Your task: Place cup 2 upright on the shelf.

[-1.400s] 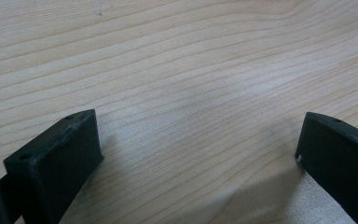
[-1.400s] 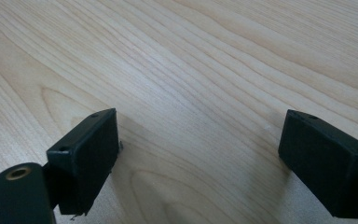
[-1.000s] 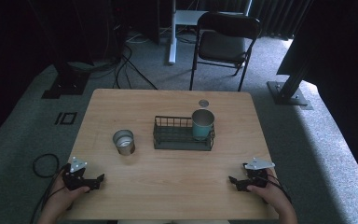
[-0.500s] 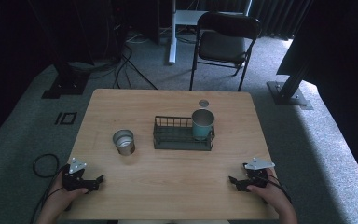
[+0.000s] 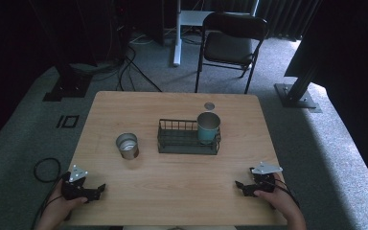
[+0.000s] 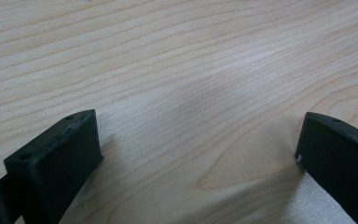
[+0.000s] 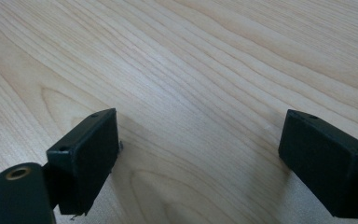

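Note:
A black wire basket (image 5: 188,139) stands at the middle of the wooden table (image 5: 172,191), with a teal metal cup (image 5: 208,127) upright in its right end. A silver tin can (image 5: 127,145) stands on the table left of the basket. My left gripper (image 5: 98,190) rests at the table's front left corner, open, its jaws wide apart over bare wood (image 6: 196,121). My right gripper (image 5: 240,187) rests at the front right, also open, with only wood grain (image 7: 200,116) between its jaws. Both grippers lie far in front of the basket.
A small round lid (image 5: 209,106) lies behind the basket near the far edge. A black folding chair (image 5: 232,43) stands beyond the table, with cables and stand feet on the grey carpet around it. A cable loop (image 5: 43,167) lies on the floor at the left.

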